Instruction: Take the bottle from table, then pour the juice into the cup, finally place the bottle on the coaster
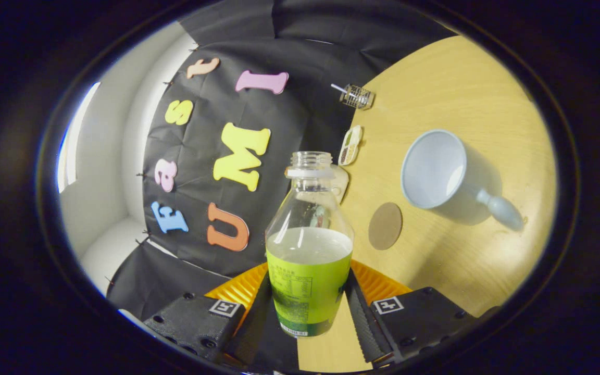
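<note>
Clearly, the fingers (308,312) were clenched on the bottle (308,250), one pressing each side of its green-labelled lower part, so the bottle sat between them and rose ahead of them. The bottle had no cap on its open neck, and pale juice filled it to roughly the top edge of the label, with the clear upper part above that empty. The whole scene looked tilted, the wooden desk (456,94) sloping up to the right of the bottle. From the bottle, the round brown coaster (385,226) lay flat on the desk at about three o'clock, near the bottle yet apart from it. Beyond the coaster, at about two o'clock from the bottle, stood the pale blue cup (433,169), its open mouth turned toward the camera and its handle pointing away toward four o'clock; the inside looked empty. At about one o'clock from the bottle's neck, a small flat packet (351,145) rested by the desk's far edge, and farther along that edge, near twelve to one o'clock, sat a small wire basket-like object (357,96) too small to make out. Behind the bottle hung the black cloth wall (300,47).
</note>
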